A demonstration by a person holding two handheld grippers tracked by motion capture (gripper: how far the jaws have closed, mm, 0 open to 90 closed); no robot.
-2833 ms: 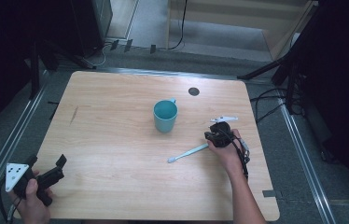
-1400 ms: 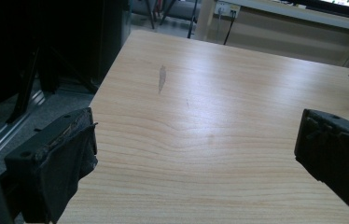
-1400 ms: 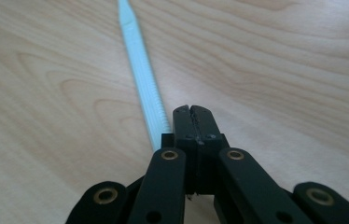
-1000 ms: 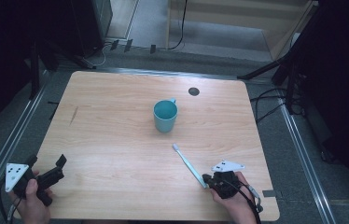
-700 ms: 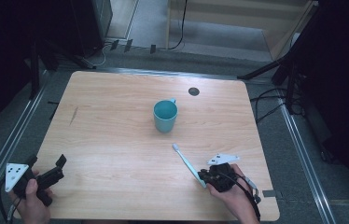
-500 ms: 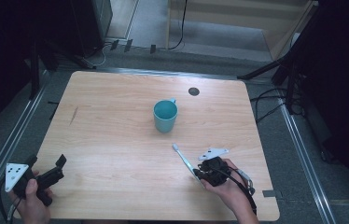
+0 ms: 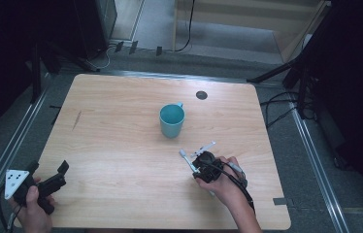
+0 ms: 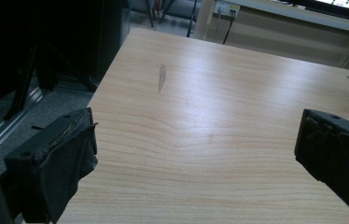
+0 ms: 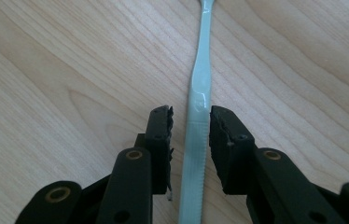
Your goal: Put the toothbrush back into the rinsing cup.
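Pale wood worktop: my right tongs straddled the toothbrush, not yet clamped; left tongs gaped idle; cup waited.

My wooden table has a small dark round spot near its far edge and a thin dark smudge on its left. Black cables lie on the grey floor.

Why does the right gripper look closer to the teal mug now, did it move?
Yes. The right gripper moved up the table toward the teal ceramic mug.
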